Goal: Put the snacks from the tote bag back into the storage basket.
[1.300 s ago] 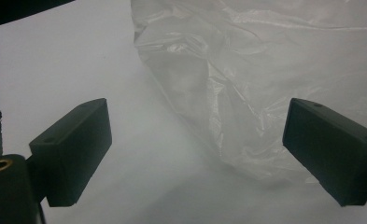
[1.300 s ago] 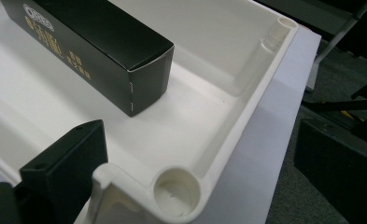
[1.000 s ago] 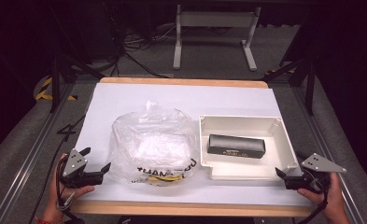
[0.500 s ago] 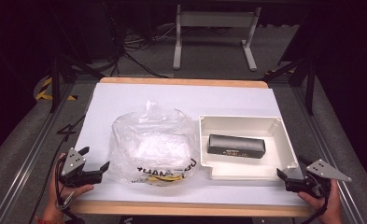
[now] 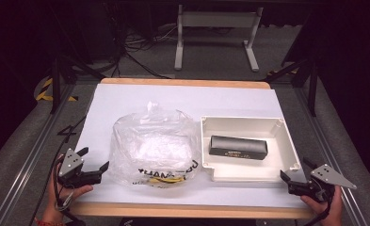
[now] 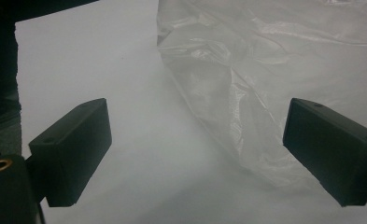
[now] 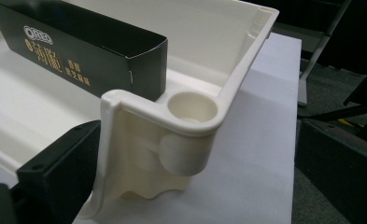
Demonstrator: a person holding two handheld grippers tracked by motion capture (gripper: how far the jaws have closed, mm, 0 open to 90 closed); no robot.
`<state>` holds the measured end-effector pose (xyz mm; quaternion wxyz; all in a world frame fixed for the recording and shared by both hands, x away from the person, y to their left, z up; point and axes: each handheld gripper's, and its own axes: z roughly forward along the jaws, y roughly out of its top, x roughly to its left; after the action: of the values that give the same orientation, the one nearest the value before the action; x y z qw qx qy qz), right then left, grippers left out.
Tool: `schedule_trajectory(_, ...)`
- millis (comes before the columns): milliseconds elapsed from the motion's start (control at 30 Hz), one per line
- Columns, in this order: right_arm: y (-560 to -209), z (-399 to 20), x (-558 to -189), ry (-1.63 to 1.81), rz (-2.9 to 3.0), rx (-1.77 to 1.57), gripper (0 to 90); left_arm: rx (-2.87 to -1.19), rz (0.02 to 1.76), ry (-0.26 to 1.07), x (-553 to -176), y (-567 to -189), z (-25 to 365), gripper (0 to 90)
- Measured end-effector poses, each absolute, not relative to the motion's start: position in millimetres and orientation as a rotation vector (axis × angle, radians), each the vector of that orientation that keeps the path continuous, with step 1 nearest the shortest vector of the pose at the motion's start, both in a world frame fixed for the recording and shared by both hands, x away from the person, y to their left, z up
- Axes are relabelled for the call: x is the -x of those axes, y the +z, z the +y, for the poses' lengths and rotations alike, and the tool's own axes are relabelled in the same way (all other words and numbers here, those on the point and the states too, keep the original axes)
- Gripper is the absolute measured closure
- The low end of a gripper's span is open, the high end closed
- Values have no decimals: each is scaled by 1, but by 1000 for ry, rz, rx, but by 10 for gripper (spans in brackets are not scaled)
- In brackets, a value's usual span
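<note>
A crumpled clear plastic bag with yellow print lies on the middle of the white table. To its right a white tray holds a black Oreo box lying flat. My left gripper stands open at the front left, jaws pointing at the bag's left edge and a little short of it. In the left gripper view the bag lies ahead of the open left gripper. My right gripper is open at the tray's front right corner. In the right gripper view that tray corner sits between the jaws, with the box behind.
The white table top has bare room behind the bag and tray. A wooden edge runs along the front. Dark floor, cables and a metal stand lie beyond the far edge.
My right gripper has sunk slightly toward the front edge, staying at the tray's corner. The left gripper has hardly moved. Bag, tray and box are where they were.
</note>
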<state>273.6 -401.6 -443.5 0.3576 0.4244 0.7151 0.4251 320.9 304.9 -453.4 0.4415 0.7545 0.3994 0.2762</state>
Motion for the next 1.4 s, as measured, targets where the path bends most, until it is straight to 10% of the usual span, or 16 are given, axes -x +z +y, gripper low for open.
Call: schedule_trajectory(1400,-445,-399,-274,1073,1855,-1084,34,-1886,980,687,-322,-454,302,89)
